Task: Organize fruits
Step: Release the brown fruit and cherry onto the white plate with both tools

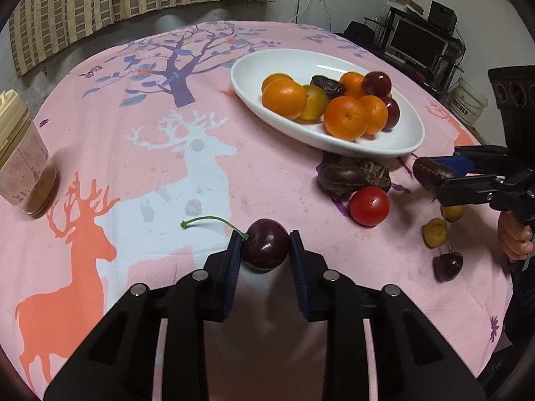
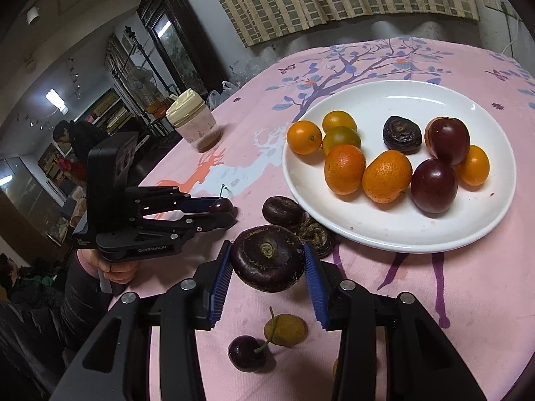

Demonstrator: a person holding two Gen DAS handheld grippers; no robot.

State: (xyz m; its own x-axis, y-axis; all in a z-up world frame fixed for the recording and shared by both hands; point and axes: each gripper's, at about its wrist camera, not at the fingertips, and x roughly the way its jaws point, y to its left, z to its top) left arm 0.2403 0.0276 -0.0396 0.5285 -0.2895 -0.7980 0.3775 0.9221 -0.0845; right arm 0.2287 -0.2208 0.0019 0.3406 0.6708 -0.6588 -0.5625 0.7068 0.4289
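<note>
My left gripper [image 1: 265, 245] is shut on a dark cherry [image 1: 265, 249] with a green stem, just above the pink tablecloth. It also shows in the right wrist view [image 2: 222, 209]. My right gripper [image 2: 267, 262] is shut on a dark purple water chestnut [image 2: 267, 257], held in front of the white plate [image 2: 401, 234]. The plate [image 1: 254, 67] holds several oranges [image 1: 284, 98], kumquats and dark plums [image 2: 434, 185]. On the cloth lie two more water chestnuts [image 1: 337, 177], a red tomato [image 1: 369, 205], a loose cherry [image 2: 247, 352] and a kumquat [image 2: 286, 329].
A lidded cup [image 1: 20, 153] stands at the table's left edge. The pink deer-print tablecloth [image 1: 150, 173] covers a round table. A monitor and shelves [image 1: 418, 43] stand behind the table at the right. People sit in the room at the left of the right wrist view.
</note>
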